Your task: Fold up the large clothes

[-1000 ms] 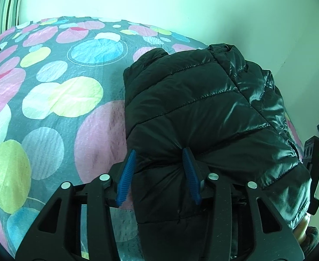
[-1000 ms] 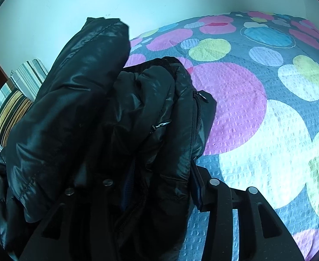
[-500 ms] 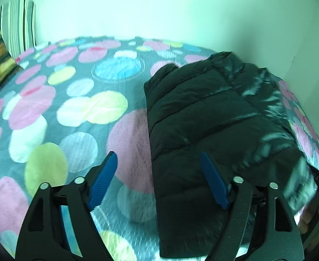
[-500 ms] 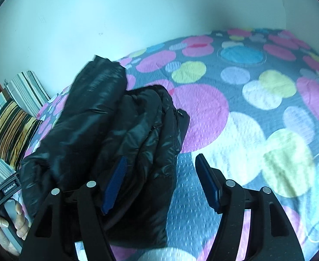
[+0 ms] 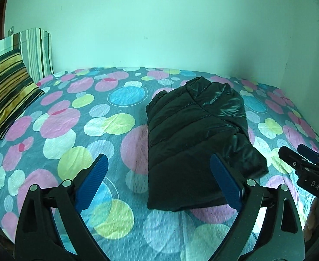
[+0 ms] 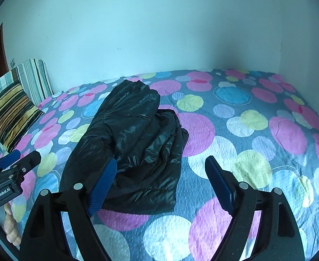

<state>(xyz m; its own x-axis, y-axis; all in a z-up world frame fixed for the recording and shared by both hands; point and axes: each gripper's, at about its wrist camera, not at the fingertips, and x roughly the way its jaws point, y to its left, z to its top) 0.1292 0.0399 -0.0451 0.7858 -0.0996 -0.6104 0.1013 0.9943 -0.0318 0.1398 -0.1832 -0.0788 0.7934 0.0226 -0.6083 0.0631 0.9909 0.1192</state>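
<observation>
A black quilted puffer jacket (image 5: 194, 134) lies folded into a compact bundle on the bed; in the right wrist view the jacket (image 6: 135, 143) shows a sleeve layer on top. My left gripper (image 5: 159, 182) is open, held back above the jacket's near edge, with nothing between its blue pads. My right gripper (image 6: 160, 187) is also open and empty, its left pad (image 6: 104, 184) over the jacket's near corner. Each gripper shows in the other's view: the right gripper (image 5: 305, 163) at the right edge, the left gripper (image 6: 13, 163) at the left edge.
The bed carries a grey bedspread (image 5: 72, 130) with coloured dots. A striped cushion (image 5: 5, 91) and a striped pillow (image 5: 35, 52) lean at the head, far left. Pale walls (image 5: 159, 21) close the far side and the right corner. A person's fingers (image 6: 11, 228) hold the left gripper's handle.
Both grippers opened, let go of the jacket and pulled back and up. The jacket now rests folded on the bed, farther from both cameras.
</observation>
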